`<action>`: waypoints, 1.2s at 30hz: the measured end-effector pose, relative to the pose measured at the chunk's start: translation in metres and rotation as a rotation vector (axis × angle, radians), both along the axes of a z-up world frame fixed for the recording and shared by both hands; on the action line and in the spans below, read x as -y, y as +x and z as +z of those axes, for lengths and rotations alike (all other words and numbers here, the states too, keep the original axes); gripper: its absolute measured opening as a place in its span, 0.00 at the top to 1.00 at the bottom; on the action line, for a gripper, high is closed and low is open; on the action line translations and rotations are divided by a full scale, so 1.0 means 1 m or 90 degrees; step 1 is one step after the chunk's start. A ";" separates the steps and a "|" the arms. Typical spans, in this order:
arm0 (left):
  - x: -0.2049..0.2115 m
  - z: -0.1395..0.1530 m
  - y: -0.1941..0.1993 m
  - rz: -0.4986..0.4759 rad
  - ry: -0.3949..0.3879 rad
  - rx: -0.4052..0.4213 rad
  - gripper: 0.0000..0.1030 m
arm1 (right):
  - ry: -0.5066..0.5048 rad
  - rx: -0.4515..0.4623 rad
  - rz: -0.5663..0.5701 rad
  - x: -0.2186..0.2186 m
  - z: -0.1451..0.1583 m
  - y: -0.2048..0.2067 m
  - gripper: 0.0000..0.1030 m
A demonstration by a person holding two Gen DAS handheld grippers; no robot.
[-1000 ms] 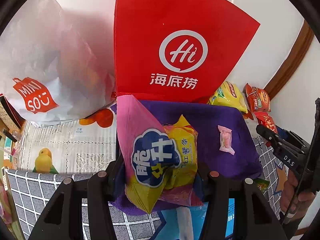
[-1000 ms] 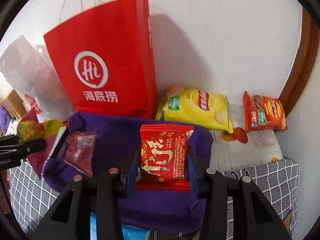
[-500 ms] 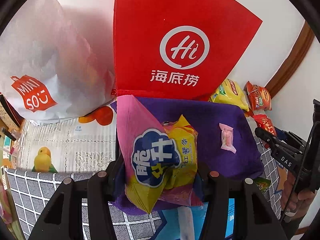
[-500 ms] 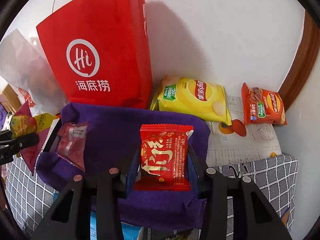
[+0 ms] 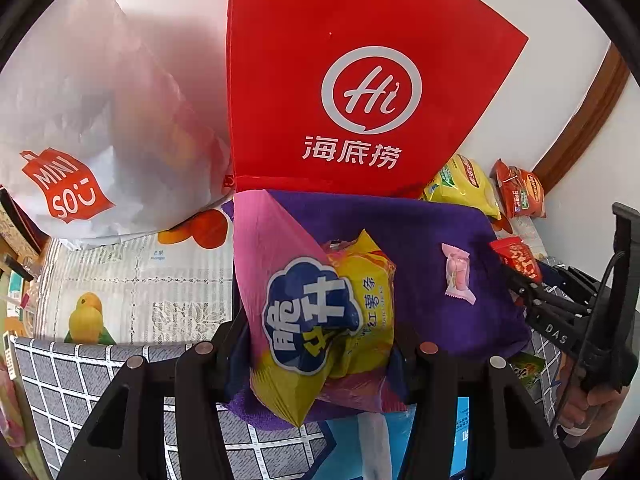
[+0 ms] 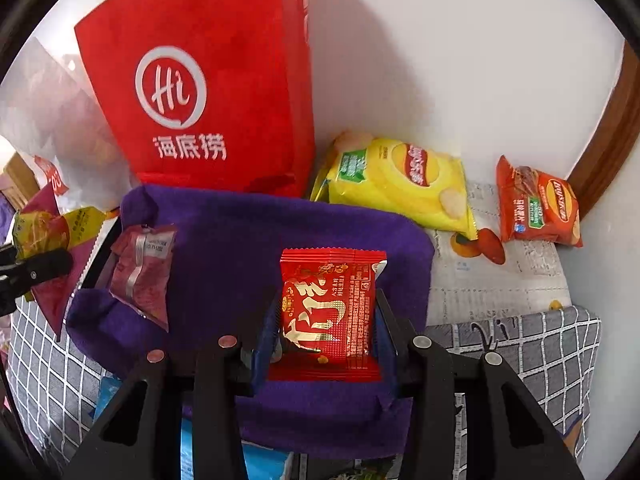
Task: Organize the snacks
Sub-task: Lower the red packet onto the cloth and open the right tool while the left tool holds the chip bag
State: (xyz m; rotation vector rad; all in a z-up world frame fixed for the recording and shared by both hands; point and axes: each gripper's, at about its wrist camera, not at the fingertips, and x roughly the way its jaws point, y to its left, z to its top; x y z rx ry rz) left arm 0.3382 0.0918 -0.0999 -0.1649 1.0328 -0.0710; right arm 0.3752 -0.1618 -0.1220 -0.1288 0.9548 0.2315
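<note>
The left gripper (image 5: 316, 344) clamps a pink-and-yellow snack bag (image 5: 320, 320) above the purple cloth bin (image 6: 240, 240); the right gripper (image 6: 326, 332) pinches a red snack packet (image 6: 330, 312) over its near edge.

A cloth (image 6: 224, 240) is lying before the tall standing bag (image 6: 208, 80). A small packet (image 6: 142, 272) is resting on its left part. Two chip bags (image 6: 400, 180) are lying to its right, seemingly against the wall.

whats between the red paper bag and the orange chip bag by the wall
A yellow chip bag lies between the red paper bag and the orange chip bag, clearest in the right wrist view.
</note>
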 end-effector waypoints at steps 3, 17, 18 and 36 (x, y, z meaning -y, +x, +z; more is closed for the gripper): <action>0.000 0.000 0.000 -0.001 0.000 0.001 0.49 | -0.008 -0.007 0.009 -0.006 -0.004 0.000 0.57; -0.005 -0.001 0.000 0.002 -0.014 -0.008 0.49 | -0.039 -0.030 0.030 -0.023 -0.018 0.000 0.57; -0.004 -0.002 0.001 -0.001 -0.014 -0.013 0.49 | -0.040 -0.031 0.031 -0.024 -0.019 -0.001 0.57; 0.019 -0.024 0.010 -0.028 0.004 -0.054 0.49 | -0.062 -0.049 0.034 -0.022 -0.024 0.001 0.56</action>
